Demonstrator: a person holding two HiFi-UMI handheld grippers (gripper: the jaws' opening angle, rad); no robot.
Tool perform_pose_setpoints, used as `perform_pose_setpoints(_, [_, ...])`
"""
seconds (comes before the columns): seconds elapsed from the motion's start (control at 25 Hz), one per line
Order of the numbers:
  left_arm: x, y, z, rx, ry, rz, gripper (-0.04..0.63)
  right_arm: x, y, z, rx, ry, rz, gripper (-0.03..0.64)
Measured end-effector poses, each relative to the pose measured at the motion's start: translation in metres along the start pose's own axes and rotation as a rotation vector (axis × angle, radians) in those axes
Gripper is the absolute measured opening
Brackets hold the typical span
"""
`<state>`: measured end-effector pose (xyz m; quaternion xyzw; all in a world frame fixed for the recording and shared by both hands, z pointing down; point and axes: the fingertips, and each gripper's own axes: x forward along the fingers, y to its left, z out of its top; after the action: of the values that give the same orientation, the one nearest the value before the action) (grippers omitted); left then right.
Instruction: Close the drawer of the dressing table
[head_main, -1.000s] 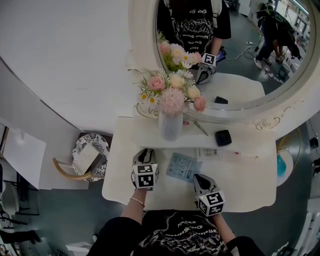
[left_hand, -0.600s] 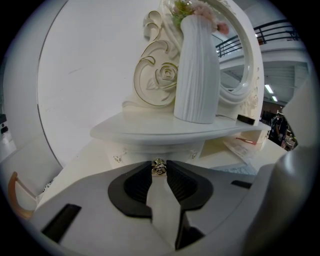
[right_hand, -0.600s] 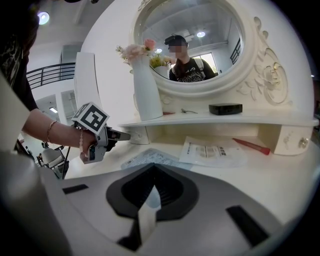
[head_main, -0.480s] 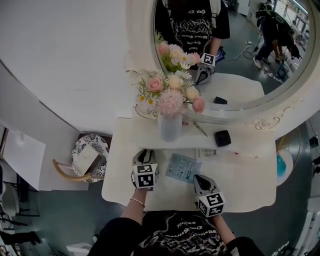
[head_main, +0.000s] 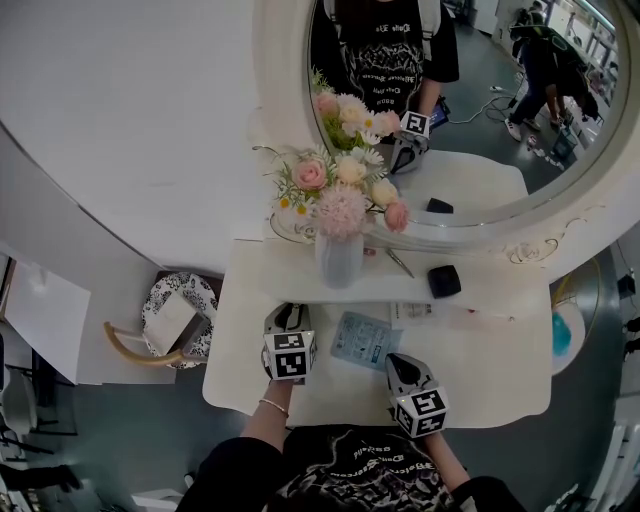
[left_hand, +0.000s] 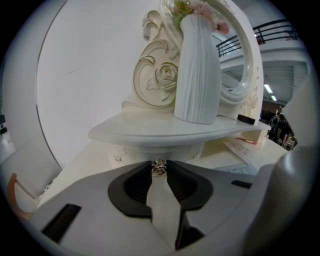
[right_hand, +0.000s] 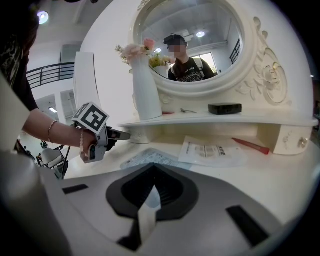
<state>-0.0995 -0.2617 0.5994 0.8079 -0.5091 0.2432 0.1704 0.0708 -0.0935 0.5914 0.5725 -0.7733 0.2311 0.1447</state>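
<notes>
The white dressing table has a small drawer under the left end of its shelf. My left gripper reaches in under that shelf. In the left gripper view its jaws are shut on the drawer's small metal knob, one pad on each side. I cannot tell how far out the drawer front stands. My right gripper hovers over the tabletop near the front edge. Its jaws are shut with nothing between them. From the right gripper view, the left gripper points at the drawer.
A white ribbed vase of flowers stands on the shelf above the left gripper, with a black box and a metal clip further right. Two leaflets and a red pen lie on the tabletop. A patterned stool stands to the left.
</notes>
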Motion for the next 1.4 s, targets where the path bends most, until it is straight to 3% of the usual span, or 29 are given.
perform_pose_setpoints(0.52, [0.001, -0.002, 0.001, -0.013, -0.011, -0.018, 0.108, 0.001, 0.003, 0.001, -0.006, 0.004, 0.010, 0.011])
perform_pose_setpoints(0.68, [-0.001, -0.005, -0.001, -0.025, -0.007, -0.040, 0.201, 0.003, 0.004, 0.000, -0.006, 0.008, 0.021, 0.011])
perform_pose_setpoints(0.92, [-0.018, -0.002, -0.007, -0.049, -0.020, -0.038, 0.218, 0.004, 0.006, 0.002, -0.002, -0.002, 0.036, 0.011])
perform_pose_setpoints(1.16, [-0.036, -0.025, -0.031, -0.060, 0.002, -0.095, 0.218, 0.001, 0.002, 0.001, 0.018, -0.010, 0.028, 0.011])
perform_pose_setpoints(1.4, [-0.053, -0.051, -0.030, -0.037, -0.029, -0.167, 0.216, 0.000, 0.003, 0.003, 0.017, -0.023, 0.026, 0.011])
